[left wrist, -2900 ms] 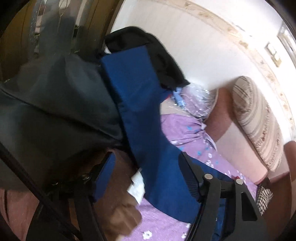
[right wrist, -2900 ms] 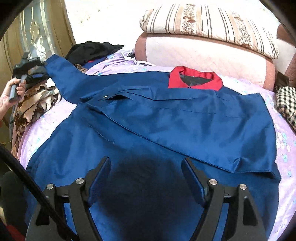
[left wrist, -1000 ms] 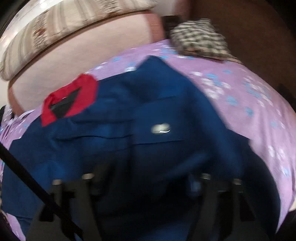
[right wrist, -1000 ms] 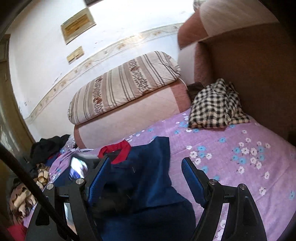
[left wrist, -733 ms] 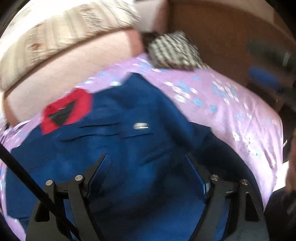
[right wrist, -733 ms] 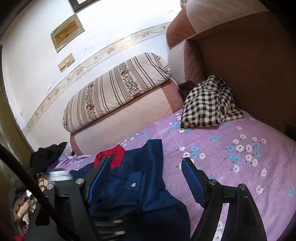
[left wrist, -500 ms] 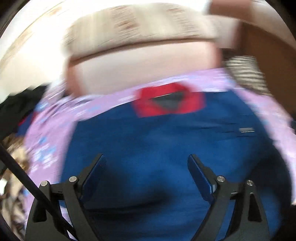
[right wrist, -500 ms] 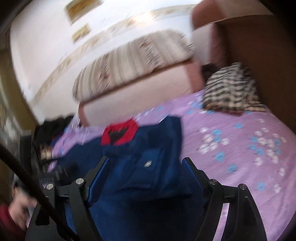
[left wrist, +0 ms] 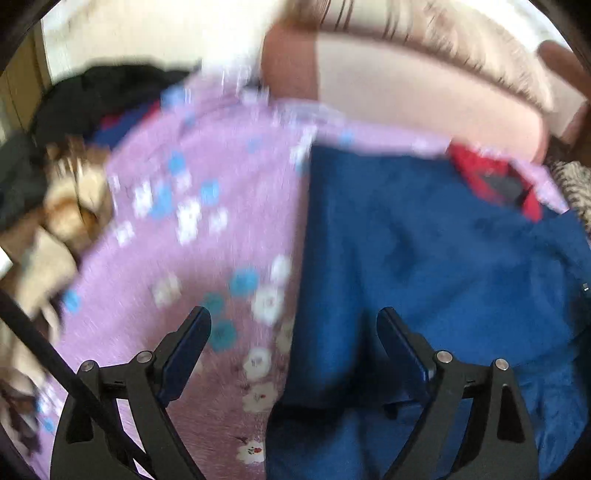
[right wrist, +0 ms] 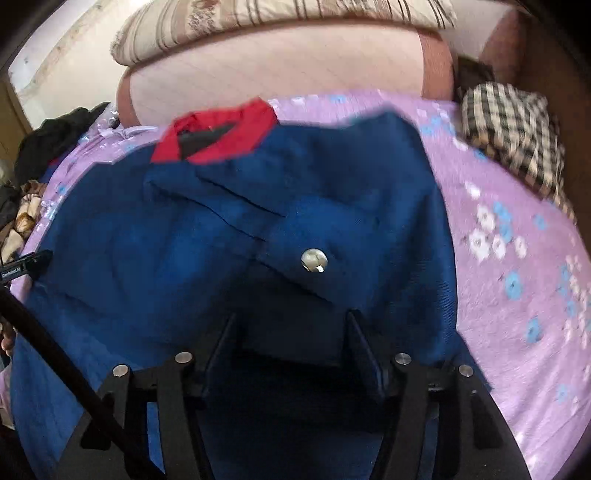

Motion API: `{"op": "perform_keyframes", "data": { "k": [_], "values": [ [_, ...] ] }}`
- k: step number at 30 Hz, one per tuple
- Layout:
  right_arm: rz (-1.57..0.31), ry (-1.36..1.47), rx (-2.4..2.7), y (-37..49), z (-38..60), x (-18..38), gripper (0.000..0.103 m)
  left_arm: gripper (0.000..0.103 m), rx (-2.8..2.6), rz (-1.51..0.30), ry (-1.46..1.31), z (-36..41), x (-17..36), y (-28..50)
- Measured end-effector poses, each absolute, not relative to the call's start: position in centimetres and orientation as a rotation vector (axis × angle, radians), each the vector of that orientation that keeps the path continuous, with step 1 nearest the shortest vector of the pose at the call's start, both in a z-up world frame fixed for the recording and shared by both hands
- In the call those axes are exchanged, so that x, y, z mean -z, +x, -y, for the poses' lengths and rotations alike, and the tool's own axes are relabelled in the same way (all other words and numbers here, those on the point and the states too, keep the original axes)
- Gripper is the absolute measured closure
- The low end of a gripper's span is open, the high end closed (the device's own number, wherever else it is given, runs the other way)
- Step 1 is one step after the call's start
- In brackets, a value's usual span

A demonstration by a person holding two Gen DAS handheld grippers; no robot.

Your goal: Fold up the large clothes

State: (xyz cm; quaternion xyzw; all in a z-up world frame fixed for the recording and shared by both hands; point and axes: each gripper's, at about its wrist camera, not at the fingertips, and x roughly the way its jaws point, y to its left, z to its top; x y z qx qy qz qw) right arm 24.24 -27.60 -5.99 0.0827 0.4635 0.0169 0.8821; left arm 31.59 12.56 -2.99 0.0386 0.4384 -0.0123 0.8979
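Observation:
A blue jacket point(right wrist: 155, 236) with a red collar point(right wrist: 218, 136) lies on the purple flowered bed sheet point(right wrist: 517, 258), its sides folded in and a sleeve cuff with a metal snap point(right wrist: 314, 259) on top. My right gripper point(right wrist: 290, 328) hangs low over its lower right part. Its jaws are closing, with shadowed blue cloth between them, and the pads are not seen pressing. My left gripper point(left wrist: 294, 321) is open, straddling the left edge of the jacket point(left wrist: 424, 258), one finger over the sheet point(left wrist: 184, 221). The left wrist view is blurred.
A pink bolster point(right wrist: 277, 66) and a striped pillow point(right wrist: 258, 22) line the bed's far side. A checked cloth point(right wrist: 513, 129) lies at the far right. Black point(left wrist: 92, 96) and brown patterned clothes point(left wrist: 70, 206) are piled at the left.
The left gripper let go of the sleeve over the jacket and swept from its right side to its left edge. The right gripper tipped down onto the jacket and its jaws narrowed.

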Motion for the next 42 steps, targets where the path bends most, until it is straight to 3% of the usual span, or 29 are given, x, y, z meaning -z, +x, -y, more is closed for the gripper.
{"op": "perform_keyframes", "data": {
  "k": [4,10,13,20,25,29,35,42],
  "values": [
    [-0.855,0.185,-0.056,24.8,27.6,3.2,0.032,0.012,0.071,-0.868,0.131,-9.7,0.6,34.2],
    [-0.979,0.217,0.002,28.5,29.6,7.2,0.032,0.011,0.069,-1.048,0.187,-5.8,6.9,41.0],
    [-0.974,0.153,-0.002,28.4,28.8,7.7,0.031,0.009,0.060,-1.024,0.126,-6.5,6.6,40.7],
    [-0.898,0.062,-0.073,25.2,25.7,4.2,0.031,0.009,0.115,-0.920,0.191,-4.8,3.0,32.7],
    [-1.011,-0.007,-0.042,25.3,23.8,7.8,0.030,0.009,0.098,-1.024,0.289,-3.2,7.1,30.8],
    [-0.987,-0.010,-0.026,24.2,23.6,6.7,0.029,0.009,0.091,-0.997,0.270,-3.5,5.1,28.6],
    [-0.908,0.042,-0.120,16.8,22.0,3.0,0.028,0.009,0.133,-0.940,0.254,-3.3,3.1,19.8],
    [-0.924,0.066,-0.141,8.3,19.0,5.1,0.028,0.009,0.021,-0.931,0.166,-3.4,7.1,10.8]
  ]
}}
